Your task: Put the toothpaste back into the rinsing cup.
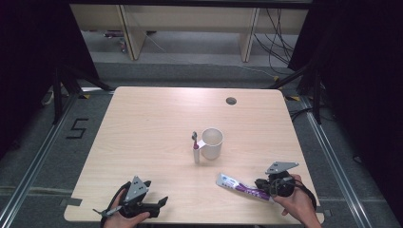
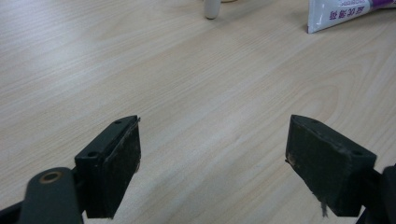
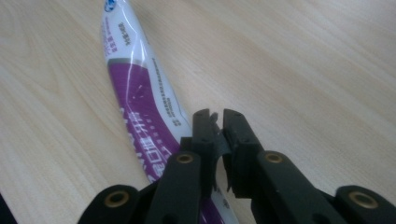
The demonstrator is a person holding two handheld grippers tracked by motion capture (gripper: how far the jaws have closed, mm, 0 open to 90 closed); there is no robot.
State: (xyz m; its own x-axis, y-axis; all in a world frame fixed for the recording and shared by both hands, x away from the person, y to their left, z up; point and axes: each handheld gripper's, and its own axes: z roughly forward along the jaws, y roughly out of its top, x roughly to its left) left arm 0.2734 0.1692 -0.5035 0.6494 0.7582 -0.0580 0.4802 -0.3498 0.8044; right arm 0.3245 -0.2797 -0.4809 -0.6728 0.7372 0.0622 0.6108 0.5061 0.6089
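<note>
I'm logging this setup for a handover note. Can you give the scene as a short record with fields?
Table: light wood
Cup: white, upright, mid-table
Toothbrush: just left of cup
Toothpaste tube: lying by right gripper
Left gripper: jaws wide apart, nothing between
Right gripper: jaws nearly together, tube beside them

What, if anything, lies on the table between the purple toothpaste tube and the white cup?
Nothing visible does. From the toothpaste tube, beside the right tongs, bare table runs to the cup. The toothbrush lies on the cup's far side, off that line.
</note>
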